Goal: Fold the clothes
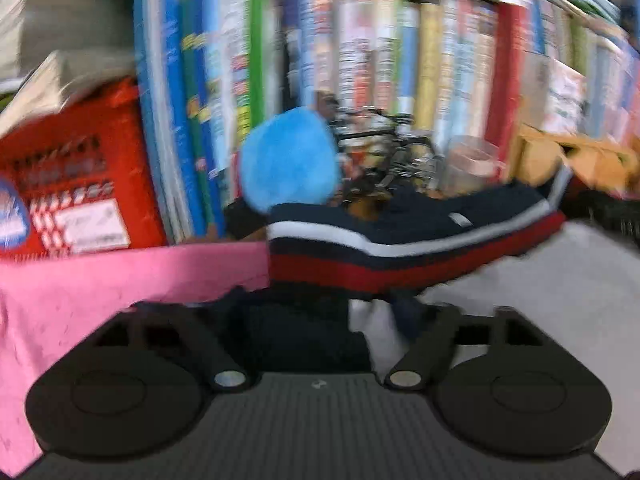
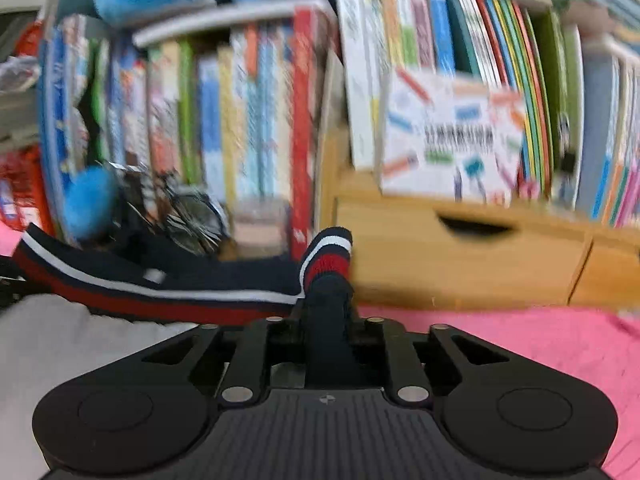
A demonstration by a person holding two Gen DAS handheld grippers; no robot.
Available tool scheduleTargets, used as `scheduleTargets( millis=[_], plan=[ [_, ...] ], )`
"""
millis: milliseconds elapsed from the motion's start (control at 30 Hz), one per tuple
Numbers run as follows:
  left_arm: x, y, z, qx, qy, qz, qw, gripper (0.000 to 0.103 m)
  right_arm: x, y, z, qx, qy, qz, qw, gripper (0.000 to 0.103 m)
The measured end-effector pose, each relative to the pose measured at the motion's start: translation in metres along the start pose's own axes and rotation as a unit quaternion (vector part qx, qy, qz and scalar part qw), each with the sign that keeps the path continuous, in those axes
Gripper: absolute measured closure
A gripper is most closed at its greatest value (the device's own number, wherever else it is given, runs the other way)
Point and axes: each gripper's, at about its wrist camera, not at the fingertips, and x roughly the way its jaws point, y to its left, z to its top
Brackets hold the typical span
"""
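Observation:
A navy knit garment [image 1: 400,240] with white and red stripes along its hem hangs stretched between my two grippers, lifted above the surface. My left gripper [image 1: 296,312] is shut on its left corner, with dark cloth bunched between the jaws. In the right wrist view the same garment [image 2: 160,288] runs off to the left, and my right gripper [image 2: 328,300] is shut on its right corner, whose striped end [image 2: 326,256] sticks up past the fingertips. Both views are motion-blurred.
A pink cloth [image 1: 120,280] [image 2: 500,344] covers the surface, with a white area [image 1: 540,300] [image 2: 60,352] under the garment. Close behind stand shelves of books [image 1: 360,60], a red crate [image 1: 80,168], a blue plush toy [image 1: 288,164] and a wooden drawer box [image 2: 460,252].

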Motion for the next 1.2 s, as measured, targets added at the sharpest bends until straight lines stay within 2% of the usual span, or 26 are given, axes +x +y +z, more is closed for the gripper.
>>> scheduleTargets(
  millis=[67,100,167,200,267,367,467,533,600,667,700,767,833,867,900,1000,1200],
  plan=[
    [-0.001,0.007,0.004,-0.024,0.009,0.006,0.9996,0.008,0.005,-0.007,0.001,0.021,0.015,-0.008,1.0,0.055],
    [-0.006,0.01,0.005,-0.037,0.013,0.011,0.9992,0.008,0.001,-0.009,0.001,0.028,0.016,-0.017,0.999,0.051],
    [-0.022,0.014,0.007,-0.04,0.011,0.019,0.9989,0.007,-0.021,-0.015,0.003,0.043,0.006,-0.025,0.999,0.034],
    [-0.031,0.017,0.009,-0.034,0.008,0.031,0.9989,0.003,-0.037,-0.02,0.002,0.052,-0.002,-0.025,0.998,0.03],
    [-0.054,0.026,0.008,-0.023,0.001,0.057,0.9981,0.0,-0.073,-0.034,-0.005,0.074,-0.022,-0.013,0.997,0.01],
    [-0.086,0.042,0.002,-0.022,-0.009,0.084,0.9961,0.0,-0.128,-0.059,-0.026,0.111,-0.022,0.002,0.994,0.008],
    [-0.13,0.061,-0.017,-0.043,-0.017,0.103,0.9935,0.0,-0.175,-0.084,-0.066,0.171,-0.005,0.004,0.985,0.005],
    [-0.163,0.064,-0.04,-0.046,-0.029,0.097,0.9938,0.0,-0.196,-0.097,-0.093,0.216,0.01,0.017,0.976,0.005],
    [-0.198,0.057,-0.071,-0.024,-0.051,0.089,0.9945,0.0,-0.209,-0.105,-0.113,0.258,0.014,0.04,0.965,0.005],
    [-0.221,0.041,-0.099,-0.001,-0.052,0.087,0.9949,0.0,-0.218,-0.112,-0.131,0.299,0.02,0.066,0.952,0.005],
    [-0.228,0.036,-0.11,-0.018,-0.038,0.078,0.996,0.0,-0.218,-0.114,-0.138,0.325,0.028,0.079,0.942,0.005],
    [-0.238,0.031,-0.126,-0.081,-0.016,0.034,0.996,0.0,-0.218,-0.112,-0.139,0.344,0.024,0.085,0.935,0.003],
    [-0.24,0.029,-0.135,-0.139,-0.008,-0.012,0.9901,0.0,-0.217,-0.109,-0.139,0.359,0.017,0.088,0.929,0.003],
    [-0.238,0.028,-0.137,-0.158,-0.006,-0.021,0.9872,0.0,-0.215,-0.107,-0.139,0.365,0.016,0.094,0.926,0.003],
    [-0.232,0.026,-0.137,-0.166,-0.003,-0.013,0.986,0.0,-0.211,-0.104,-0.139,0.371,0.016,0.102,0.923,0.003],
    [-0.21,0.023,-0.133,-0.182,0.02,0.013,0.983,0.001,-0.206,-0.094,-0.139,0.368,0.003,0.095,0.925,0.0],
    [-0.179,0.034,-0.128,-0.239,0.016,0.013,0.9709,0.002,-0.206,-0.078,-0.14,0.321,-0.012,0.071,0.944,0.0]
  ],
)
